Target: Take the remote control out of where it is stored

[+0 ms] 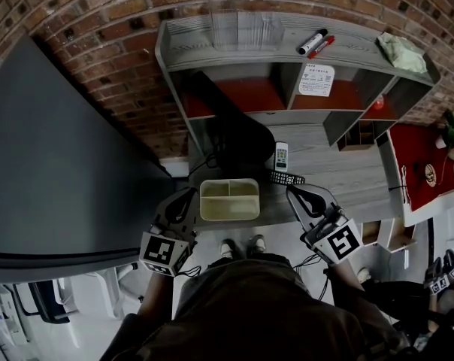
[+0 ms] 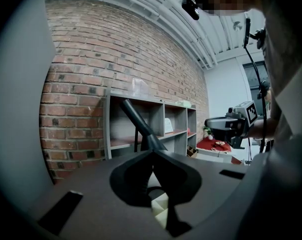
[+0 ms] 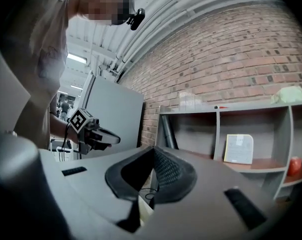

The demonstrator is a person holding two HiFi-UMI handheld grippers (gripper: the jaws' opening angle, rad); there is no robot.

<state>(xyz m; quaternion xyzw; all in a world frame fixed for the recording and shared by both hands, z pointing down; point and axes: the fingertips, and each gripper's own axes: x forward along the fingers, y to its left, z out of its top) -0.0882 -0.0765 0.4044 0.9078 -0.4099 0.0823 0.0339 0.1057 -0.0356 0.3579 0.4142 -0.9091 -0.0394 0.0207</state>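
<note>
A cream divided storage box (image 1: pixel 229 210) sits at the desk's front edge. A black remote control (image 1: pixel 287 177) lies on the desk just behind the box's right corner. A white remote (image 1: pixel 281 155) lies a little further back. My left gripper (image 1: pixel 186 195) is at the box's left side, jaws shut and empty. My right gripper (image 1: pixel 297 192) hovers right of the box, just in front of the black remote, also shut and empty. The left gripper view has its closed tips (image 2: pixel 152 152) above the box (image 2: pixel 161 210). The right gripper view has its tips (image 3: pixel 153 149) together.
A grey shelf unit (image 1: pixel 287 115) stands against the brick wall, with markers (image 1: pixel 315 42) and a green cloth (image 1: pixel 401 51) on top. A dark stand (image 1: pixel 238 138) rises behind the box. A grey panel (image 1: pixel 62 171) is at left, a red-topped table (image 1: pixel 421 153) at right.
</note>
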